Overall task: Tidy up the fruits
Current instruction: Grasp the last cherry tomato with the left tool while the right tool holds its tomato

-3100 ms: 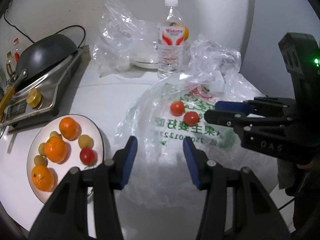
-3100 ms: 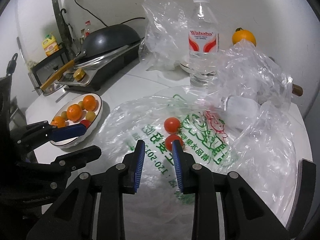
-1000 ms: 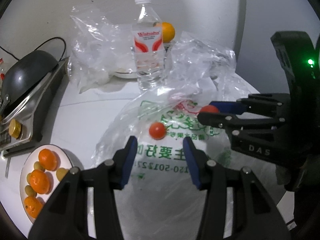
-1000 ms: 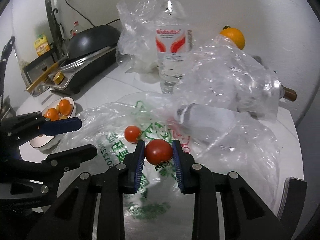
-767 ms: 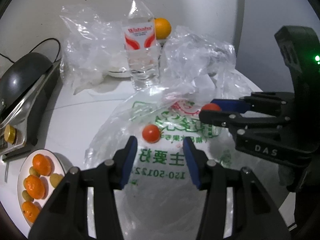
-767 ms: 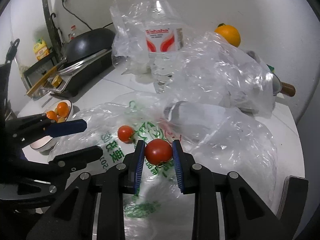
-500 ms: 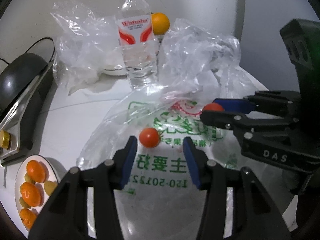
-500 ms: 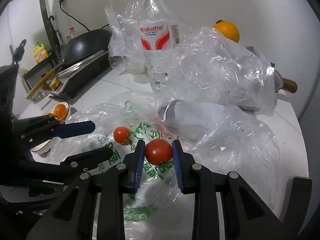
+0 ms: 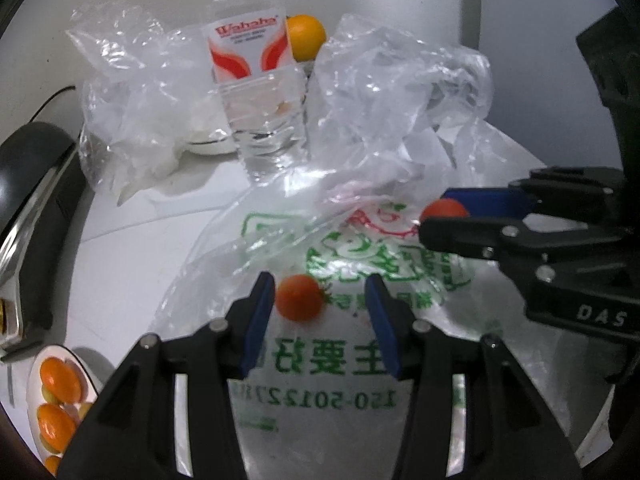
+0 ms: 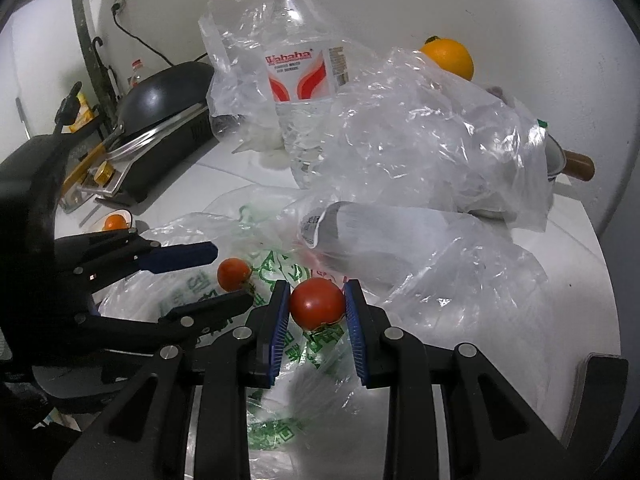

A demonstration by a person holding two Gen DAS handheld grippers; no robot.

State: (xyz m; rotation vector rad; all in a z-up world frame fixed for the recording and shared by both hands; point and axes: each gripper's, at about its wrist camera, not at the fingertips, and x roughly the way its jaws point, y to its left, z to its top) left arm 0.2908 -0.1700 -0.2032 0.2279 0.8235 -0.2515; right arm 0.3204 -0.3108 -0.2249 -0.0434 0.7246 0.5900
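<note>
while right gripper (image 10: pixel 317 309) clamps one tomato (image 10: pixel 316 303), left gripper (image 9: pixel 319 307) gapes around second tomato (image 9: pixel 299 297), stem rightward

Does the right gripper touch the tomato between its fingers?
Touching. The right wrist view shows the right gripper with both blue pads pressed against the tomato.

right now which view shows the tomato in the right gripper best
The right wrist view: the held tomato sits in full, centred between the right gripper's blue pads. In the left wrist view only its top peeks above the lower finger, seen side-on.
</note>
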